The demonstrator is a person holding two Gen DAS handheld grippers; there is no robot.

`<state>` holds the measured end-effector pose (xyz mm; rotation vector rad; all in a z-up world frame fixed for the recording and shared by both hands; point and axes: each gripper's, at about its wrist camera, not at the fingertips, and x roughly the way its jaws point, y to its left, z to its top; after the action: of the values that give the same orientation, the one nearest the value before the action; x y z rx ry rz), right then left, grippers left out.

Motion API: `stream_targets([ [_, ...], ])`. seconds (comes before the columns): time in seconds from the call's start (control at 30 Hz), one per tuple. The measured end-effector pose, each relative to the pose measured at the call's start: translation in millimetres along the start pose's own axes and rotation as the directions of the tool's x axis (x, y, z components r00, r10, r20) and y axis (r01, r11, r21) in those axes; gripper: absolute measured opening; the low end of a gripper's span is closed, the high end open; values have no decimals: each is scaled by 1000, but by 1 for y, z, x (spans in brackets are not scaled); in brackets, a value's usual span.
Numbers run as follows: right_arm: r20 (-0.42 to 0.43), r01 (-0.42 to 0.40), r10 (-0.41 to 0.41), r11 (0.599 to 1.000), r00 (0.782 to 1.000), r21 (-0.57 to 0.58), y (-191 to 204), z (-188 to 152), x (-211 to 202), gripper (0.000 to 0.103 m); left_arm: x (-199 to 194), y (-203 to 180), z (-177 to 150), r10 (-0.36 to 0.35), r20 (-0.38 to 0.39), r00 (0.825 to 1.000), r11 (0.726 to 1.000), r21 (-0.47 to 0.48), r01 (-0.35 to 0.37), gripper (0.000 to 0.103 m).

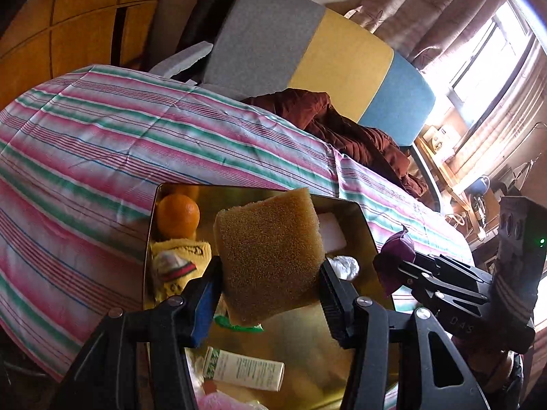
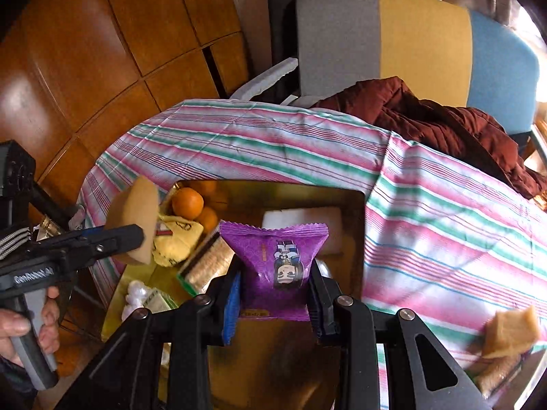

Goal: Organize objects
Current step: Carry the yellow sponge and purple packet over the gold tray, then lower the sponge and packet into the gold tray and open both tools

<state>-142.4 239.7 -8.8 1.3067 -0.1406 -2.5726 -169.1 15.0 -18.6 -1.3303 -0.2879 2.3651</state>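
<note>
Your left gripper point(image 1: 270, 273) fills the bottom of the left wrist view, its two fingers clamped on a brown sponge point(image 1: 270, 256) held above a gold tray point(image 1: 359, 225). At 10 o'clock inside the tray sits an orange point(image 1: 177, 215); directly below it lies a yellow cloth point(image 1: 181, 263). A white block point(image 1: 333, 235) lies at the tray's 2 o'clock side, and a white-green tube point(image 1: 244, 369) at 6 o'clock. At 3 o'clock your right gripper point(image 1: 400, 266) enters, holding a purple packet point(image 1: 396, 256) edge-on. The striped bedsheet point(image 1: 102, 136) is open from 9 to 12 o'clock; a maroon quilt point(image 1: 359, 130) is bunched at 1 o'clock against the headboard point(image 1: 342, 54).

Right wrist view: your right gripper point(image 2: 275, 280) is closed on the purple packet point(image 2: 277, 266), whose printed cartoon face shows only here. Past it the gold tray point(image 2: 301, 194) shows its far rim, with the white block point(image 2: 301, 222) behind the packet. At 9 o'clock your left gripper point(image 2: 136, 235) holds the sponge point(image 2: 136, 215) over the tray's left edge, and your left hand point(image 2: 30, 328) wraps the handle. Two oranges point(image 2: 188, 203) show here, against one in the other view, plus a biscuit pack point(image 2: 205, 263) beside the yellow cloth point(image 2: 174, 239). Another sponge point(image 2: 509, 331) lies at 4 o'clock on the striped bedsheet point(image 2: 444, 222), which is open from 12 to 3 o'clock up to the maroon quilt point(image 2: 444, 126).
</note>
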Motion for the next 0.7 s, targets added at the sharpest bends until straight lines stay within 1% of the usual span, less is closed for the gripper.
stream_targets([
  [0.07,-6,-4,4,1000,1000,4,2,5,7,34,7,0,5,4,-2,1000,1000,13,-4,56],
  [0.1,-9,-5,5,1000,1000,7,4,8,9,34,12,1,7,10,-4,1000,1000,13,-10,59],
  [0.13,-11,-5,5,1000,1000,11,5,11,12,34,16,3,10,18,-10,1000,1000,3,-18,63],
  [0.2,-4,-12,12,999,1000,38,6,17,19,38,21,11,14,45,-10,999,998,-37,-45,67],
  [0.23,0,-23,24,998,1000,56,5,21,23,42,21,14,15,51,0,999,997,-51,-51,67],
  [0.27,7,-34,33,997,999,74,4,23,25,52,20,15,15,55,4,998,997,-53,-55,67],
  [0.3,13,-36,35,996,999,85,3,25,26,57,19,16,14,61,7,998,997,-52,-61,67],
  [0.33,15,-34,33,995,999,90,4,26,27,57,18,17,12,70,9,998,996,-47,-70,68],
  [0.37,16,-35,33,995,999,92,5,26,28,59,18,19,10,80,6,997,996,-46,-80,68],
  [0.4,18,-36,34,995,999,94,6,26,28,66,16,21,7,87,3,996,995,-50,-87,68],
  [0.43,18,-34,32,995,999,97,6,24,28,69,14,22,5,91,4,996,995,-51,-91,68],
  [0.53,12,-31,30,995,999,99,6,17,24,70,4,21,-6,118,23,993,993,-31,-117,68],
  [0.6,6,-19,18,995,1000,102,5,9,21,79,-1,19,-15,124,31,992,992,-22,-123,68],
  [0.7,4,-5,4,995,1000,102,6,-2,16,84,-9,16,-26,138,44,989,990,-7,-138,68],
])
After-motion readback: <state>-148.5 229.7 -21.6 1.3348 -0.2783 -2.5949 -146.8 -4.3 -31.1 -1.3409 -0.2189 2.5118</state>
